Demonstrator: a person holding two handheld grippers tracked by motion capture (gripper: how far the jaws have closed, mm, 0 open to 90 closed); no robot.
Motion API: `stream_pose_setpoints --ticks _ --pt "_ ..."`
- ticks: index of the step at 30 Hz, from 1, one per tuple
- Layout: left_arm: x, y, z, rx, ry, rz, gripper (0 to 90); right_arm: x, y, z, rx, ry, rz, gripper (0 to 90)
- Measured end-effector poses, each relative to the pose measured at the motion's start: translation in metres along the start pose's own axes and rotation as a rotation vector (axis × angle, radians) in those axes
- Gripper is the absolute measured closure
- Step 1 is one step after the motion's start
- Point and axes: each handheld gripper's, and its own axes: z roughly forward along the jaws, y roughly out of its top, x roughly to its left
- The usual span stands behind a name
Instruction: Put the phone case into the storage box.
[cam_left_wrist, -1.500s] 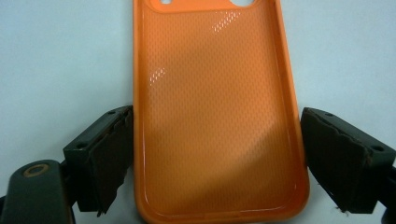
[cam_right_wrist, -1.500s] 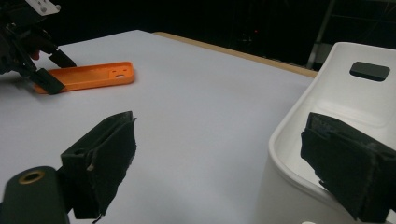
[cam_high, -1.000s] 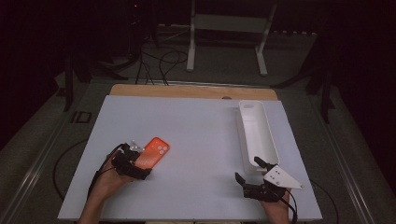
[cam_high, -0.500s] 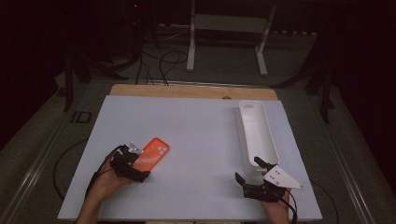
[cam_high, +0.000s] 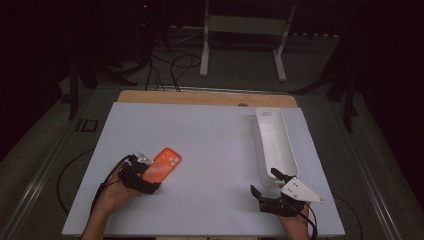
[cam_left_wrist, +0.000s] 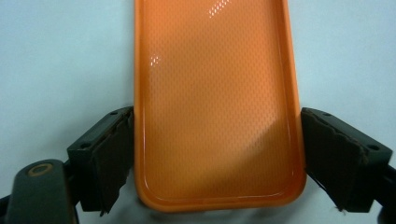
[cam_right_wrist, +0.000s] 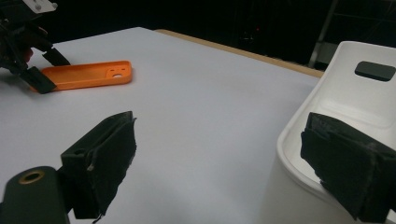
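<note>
- High view: an orange phone case (cam_high: 164, 167) lies flat on the white desk (cam_high: 210, 145), near its front left corner. The left gripper (cam_high: 146, 176) has its fingers set on either side of the case's near end. The right gripper (cam_high: 266, 182) rests at the front right, just beside the near end of a long white tray (cam_high: 274, 142), well apart from the case.
- Left gripper view: the case (cam_left_wrist: 217, 100) runs up between the two black fingers (cam_left_wrist: 105, 154), inner side up. Both pads sit against its long edges and have just been closing on it.
- Right gripper view: the fingers (cam_right_wrist: 100, 158) stand wide apart with nothing between them. The tray's wall (cam_right_wrist: 303, 154) is at the right, the case (cam_right_wrist: 86, 74) far off, held by the left gripper (cam_right_wrist: 42, 67).
</note>
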Motion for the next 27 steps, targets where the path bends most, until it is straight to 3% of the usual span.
stream_pose_setpoints --ticks 27 --pt "0.0015 -0.0002 -0.0013 -0.011 -0.002 0.004 16.2 0.0004 0.0000 0.0021 0.007 0.000 -0.002 10.2"
